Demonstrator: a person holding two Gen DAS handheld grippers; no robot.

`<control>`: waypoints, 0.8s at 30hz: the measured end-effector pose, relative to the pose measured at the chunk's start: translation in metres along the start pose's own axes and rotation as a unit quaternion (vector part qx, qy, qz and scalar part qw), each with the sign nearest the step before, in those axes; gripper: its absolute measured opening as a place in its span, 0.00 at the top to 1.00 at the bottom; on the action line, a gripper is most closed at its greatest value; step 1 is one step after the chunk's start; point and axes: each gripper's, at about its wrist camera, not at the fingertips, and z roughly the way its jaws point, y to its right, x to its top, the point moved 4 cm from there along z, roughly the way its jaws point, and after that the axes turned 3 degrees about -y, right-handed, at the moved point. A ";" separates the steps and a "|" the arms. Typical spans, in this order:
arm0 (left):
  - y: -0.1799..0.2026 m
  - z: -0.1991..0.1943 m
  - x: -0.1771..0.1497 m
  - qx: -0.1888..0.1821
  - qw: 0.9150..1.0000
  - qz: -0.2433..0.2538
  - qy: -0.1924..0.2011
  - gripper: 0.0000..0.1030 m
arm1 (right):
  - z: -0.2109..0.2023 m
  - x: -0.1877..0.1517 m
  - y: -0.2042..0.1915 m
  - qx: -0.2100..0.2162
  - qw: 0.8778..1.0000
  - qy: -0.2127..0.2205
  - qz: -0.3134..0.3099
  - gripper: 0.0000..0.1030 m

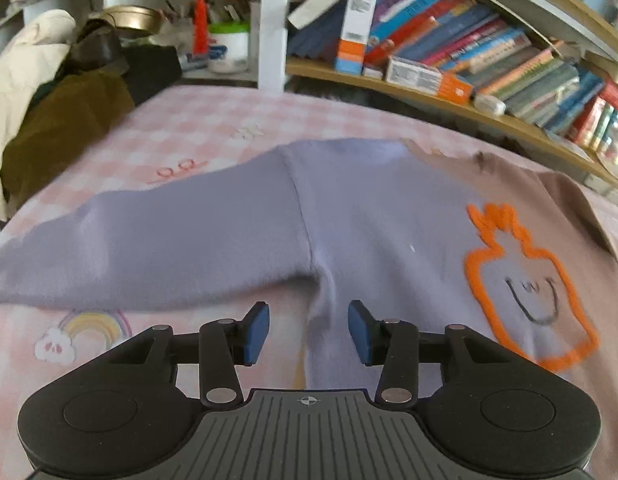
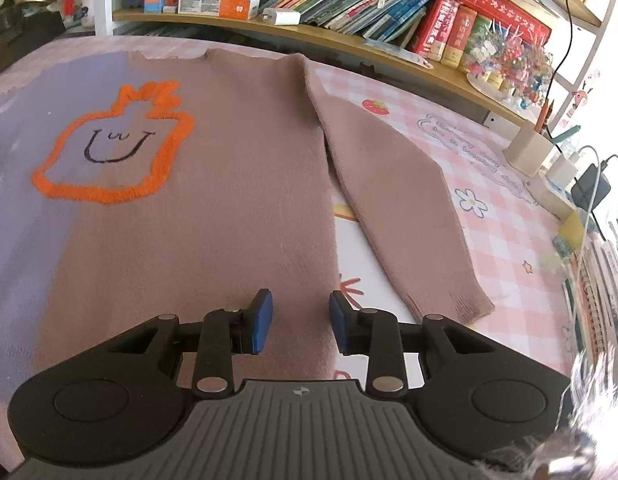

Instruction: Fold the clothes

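Bright, soft daylight; strong fisheye bending, blurred edges, few shadows.

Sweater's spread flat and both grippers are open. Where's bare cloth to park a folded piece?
Free: pink checked cloth right of the brown sleeve, short of the chargers; also the far strip above the lilac sleeve. Crowded: the clothes pile at far left and the bookshelf edge. The sweater fills the middle.
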 end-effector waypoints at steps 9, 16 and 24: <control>0.019 0.035 0.029 -0.030 0.998 0.060 -0.002 0.96 | -0.010 -0.013 -0.018 0.001 1.000 -0.001 -0.017 0.93; 0.027 0.047 0.050 -0.032 0.996 0.083 0.000 0.96 | -0.014 -0.014 -0.027 0.004 1.000 -0.003 -0.007 0.93; 0.021 0.010 0.034 -0.041 0.996 0.082 0.011 0.79 | -0.019 -0.011 -0.008 -0.017 0.999 0.015 -0.031 0.76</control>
